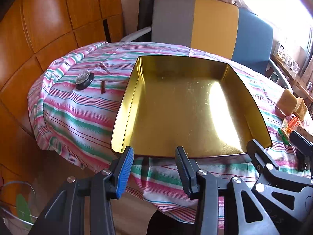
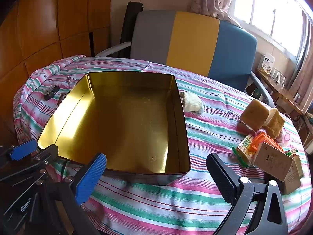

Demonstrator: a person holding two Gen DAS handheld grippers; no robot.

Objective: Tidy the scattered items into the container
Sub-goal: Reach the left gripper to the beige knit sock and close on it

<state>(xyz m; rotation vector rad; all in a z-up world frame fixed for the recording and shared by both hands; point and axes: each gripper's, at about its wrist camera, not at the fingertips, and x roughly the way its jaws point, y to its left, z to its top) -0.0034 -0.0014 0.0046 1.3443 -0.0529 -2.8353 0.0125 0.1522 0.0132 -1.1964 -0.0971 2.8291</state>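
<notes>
An empty gold tin (image 1: 187, 105) sits open on the striped tablecloth; it also shows in the right wrist view (image 2: 125, 121). My left gripper (image 1: 154, 157) is open and empty at the tin's near rim. My right gripper (image 2: 156, 168) is open and empty at the tin's near right corner. Left of the tin lie a black round lid-like piece (image 1: 84, 80) and a small brown stick (image 1: 102, 87). Right of the tin lie a rolled white sock (image 2: 192, 102), two tan sponge blocks (image 2: 262, 117), an orange clip (image 2: 262, 139), a green-edged packet (image 2: 243, 149) and brown cardboard boxes (image 2: 277, 162).
A grey, yellow and blue chair (image 2: 191, 43) stands behind the table. Wooden panels (image 1: 39, 29) line the left wall. A glass bowl (image 1: 17, 205) sits low at the left, below the table edge. A side shelf with small boxes (image 2: 273, 68) runs under the window.
</notes>
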